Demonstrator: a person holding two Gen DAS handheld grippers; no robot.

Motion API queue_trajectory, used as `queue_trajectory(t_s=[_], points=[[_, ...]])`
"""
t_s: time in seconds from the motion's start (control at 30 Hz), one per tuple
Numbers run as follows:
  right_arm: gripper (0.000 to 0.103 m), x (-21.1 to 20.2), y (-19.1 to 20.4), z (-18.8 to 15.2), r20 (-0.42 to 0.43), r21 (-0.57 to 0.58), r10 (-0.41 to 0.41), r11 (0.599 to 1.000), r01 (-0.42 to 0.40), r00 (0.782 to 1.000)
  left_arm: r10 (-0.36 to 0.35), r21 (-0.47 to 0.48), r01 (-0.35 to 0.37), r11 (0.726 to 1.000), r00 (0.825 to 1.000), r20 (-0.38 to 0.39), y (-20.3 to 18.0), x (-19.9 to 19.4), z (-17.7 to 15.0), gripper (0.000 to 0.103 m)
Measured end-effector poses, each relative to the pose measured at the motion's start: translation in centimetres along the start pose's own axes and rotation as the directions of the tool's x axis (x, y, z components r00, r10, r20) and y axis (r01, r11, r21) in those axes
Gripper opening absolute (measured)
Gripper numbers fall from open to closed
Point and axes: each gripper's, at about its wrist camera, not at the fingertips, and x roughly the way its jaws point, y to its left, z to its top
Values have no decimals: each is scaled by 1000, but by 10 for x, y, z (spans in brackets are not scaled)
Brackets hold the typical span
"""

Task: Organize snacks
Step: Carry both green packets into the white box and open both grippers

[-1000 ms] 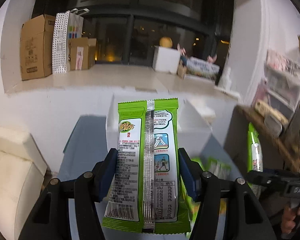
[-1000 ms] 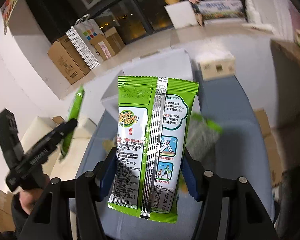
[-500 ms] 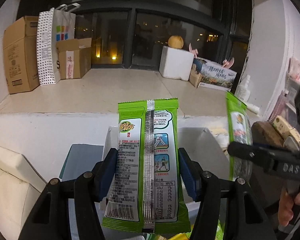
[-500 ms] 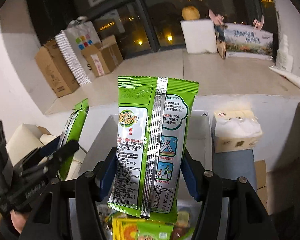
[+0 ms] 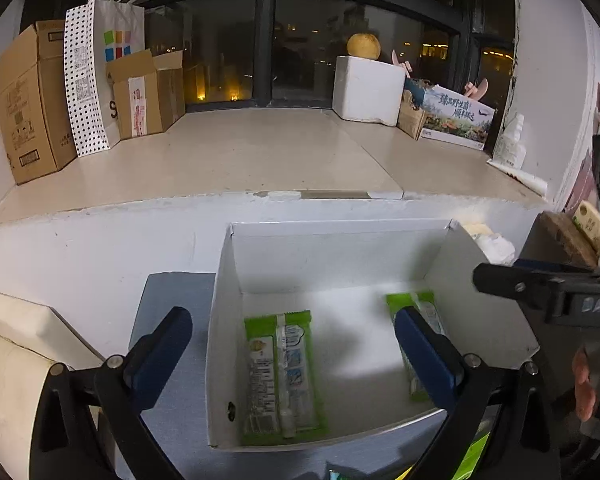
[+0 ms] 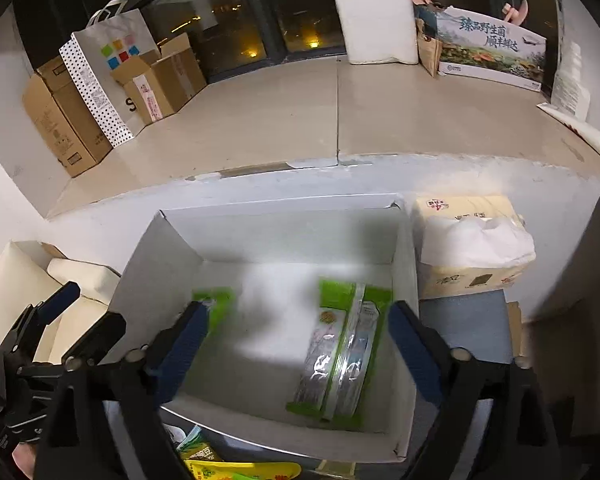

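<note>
Home room: windowsill stacked with cardboard boxes.

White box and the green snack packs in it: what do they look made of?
White box: looks like thin matte cardboard, with creased corners and folded walls. Green snack packs: glossy plastic film, likely foil-lined, since a silvery back seam glints in the right wrist view.

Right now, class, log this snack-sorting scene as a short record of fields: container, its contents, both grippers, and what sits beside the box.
container: white cardboard box, open-topped
contents: two green snack packets, one on its left side, one on its right side, lying apart
left gripper: jaws just opened wide, nothing between them, over the box
right gripper: jaws just opened wide, nothing held, over the box
beside the box: tissue pack on its right
</note>
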Motion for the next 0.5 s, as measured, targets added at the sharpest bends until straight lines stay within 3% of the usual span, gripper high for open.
queue_trajectory(t_s=[0.33, 0.43, 0.5], points=[[103, -44, 15, -17, 113, -58, 19, 998, -13, 993, -4, 18, 4, 1000, 999, 41, -5, -36, -9, 103], [103, -66, 20, -30, 145, -71, 29, 997, -19, 989, 41, 35, -45, 998, 994, 102, -9, -62, -19, 103], [103, -84, 21, -42, 183, -66, 29, 998, -17, 983, 33, 35, -37, 999, 993, 116, -12, -81, -29, 103]])
